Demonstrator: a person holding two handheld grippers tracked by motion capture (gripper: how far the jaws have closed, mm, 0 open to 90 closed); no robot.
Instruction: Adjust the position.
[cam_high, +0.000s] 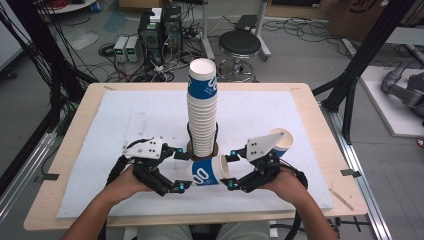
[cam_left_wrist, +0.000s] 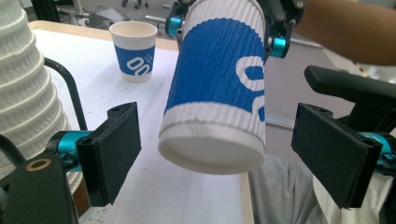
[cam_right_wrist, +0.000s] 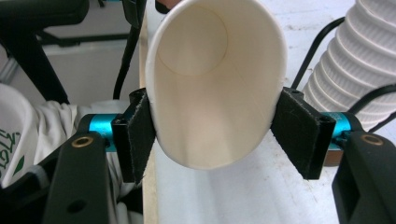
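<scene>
A tall stack of white and blue paper cups (cam_high: 202, 110) stands upright in a black wire holder at the middle of the table. One cup (cam_high: 207, 172) lies sideways in the air in front of it, and my right gripper (cam_high: 231, 169) is shut on its open rim end, squeezing the mouth oval (cam_right_wrist: 210, 93). My left gripper (cam_high: 181, 171) is open around the cup's base (cam_left_wrist: 215, 154), with a gap at each pad (cam_left_wrist: 112, 149). A second single cup (cam_left_wrist: 134, 49) stands upright on the mat, right of the stack and partly behind my right gripper (cam_high: 280, 141).
A white foam mat (cam_high: 125, 120) covers most of the wooden table (cam_high: 75, 150). The stack (cam_right_wrist: 359, 70) rises close beside my right gripper. Beyond the far edge stand a black stool (cam_high: 240, 45) and computer boxes (cam_high: 160, 30) among floor cables.
</scene>
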